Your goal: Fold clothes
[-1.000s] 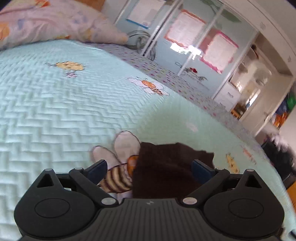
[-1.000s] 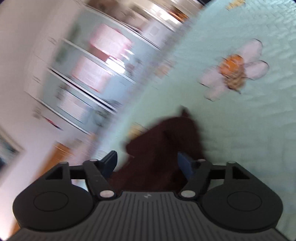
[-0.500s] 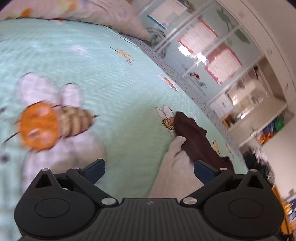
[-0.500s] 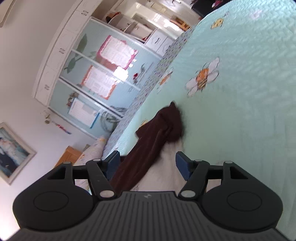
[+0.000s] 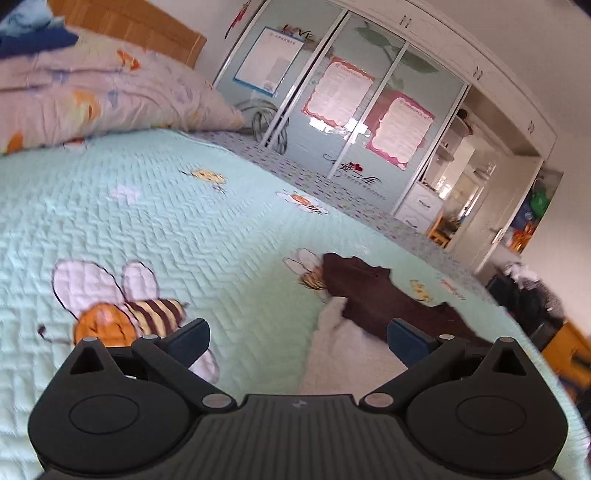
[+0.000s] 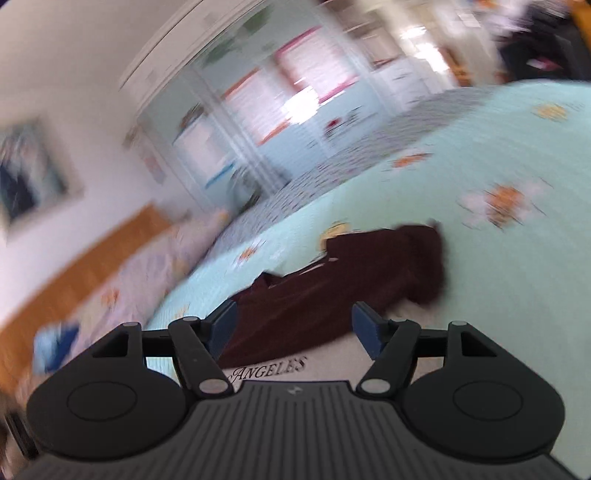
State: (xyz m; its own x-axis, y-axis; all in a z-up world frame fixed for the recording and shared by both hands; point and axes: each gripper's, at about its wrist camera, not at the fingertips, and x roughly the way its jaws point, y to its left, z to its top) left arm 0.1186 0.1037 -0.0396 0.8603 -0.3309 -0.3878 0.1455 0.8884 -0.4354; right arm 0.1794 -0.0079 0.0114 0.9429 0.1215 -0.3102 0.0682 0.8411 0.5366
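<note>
We see one garment [image 5: 373, 295] lying on the bed: a sweatshirt with a pale grey-white body and dark brown sleeves. In the left wrist view a brown sleeve [image 5: 354, 280] lies folded across the light body, its far end reaching a bee printed on the cover. In the right wrist view the same brown fabric [image 6: 332, 280] lies slantwise over the pale part, where we read black lettering "ANGELES" [image 6: 269, 369]. It lies flat, somewhat rumpled.

A mint quilt [image 5: 177, 229] with bee patterns covers the bed. At its head lies a floral pillow [image 5: 103, 96] against a wooden headboard [image 5: 147, 26]. Beyond the quilt's far edge stands a mirrored wardrobe [image 5: 343, 110] bearing posters.
</note>
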